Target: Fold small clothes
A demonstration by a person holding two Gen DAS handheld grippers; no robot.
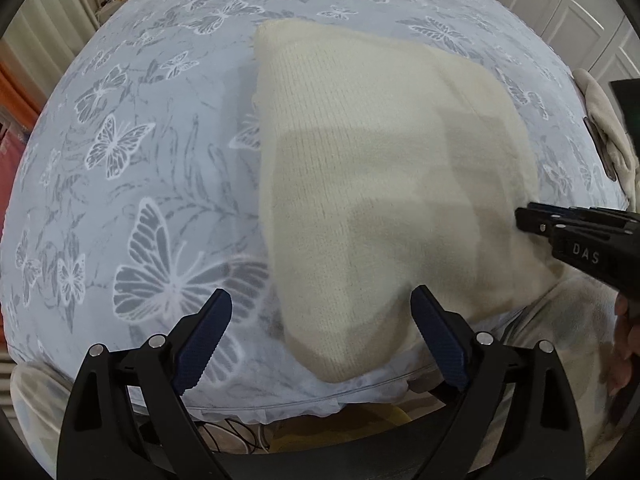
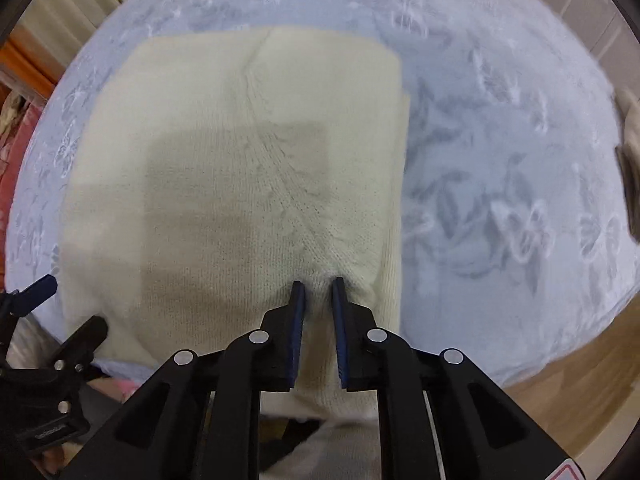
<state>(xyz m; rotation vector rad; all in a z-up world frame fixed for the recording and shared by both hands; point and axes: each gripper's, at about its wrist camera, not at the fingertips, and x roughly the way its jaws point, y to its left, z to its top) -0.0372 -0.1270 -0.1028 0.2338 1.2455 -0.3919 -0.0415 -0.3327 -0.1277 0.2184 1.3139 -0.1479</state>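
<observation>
A cream knitted garment (image 1: 384, 184) lies folded flat on a pale blue bedsheet with butterfly prints (image 1: 132, 160). My left gripper (image 1: 320, 312) is open, with its jaws wide apart over the garment's near corner. My right gripper (image 2: 318, 286) is shut on the garment (image 2: 240, 176) and pinches a tuck of its near edge between its fingertips. In the left wrist view the right gripper (image 1: 524, 220) comes in from the right at the garment's right edge. In the right wrist view the left gripper (image 2: 68, 308) shows at the lower left.
A beige cloth (image 1: 604, 128) lies at the bed's right edge. White cupboard doors (image 1: 568, 8) stand beyond the bed. A wooden floor (image 2: 580, 400) lies to the right, below the bed. Cables (image 1: 232, 436) lie under the bed's near edge.
</observation>
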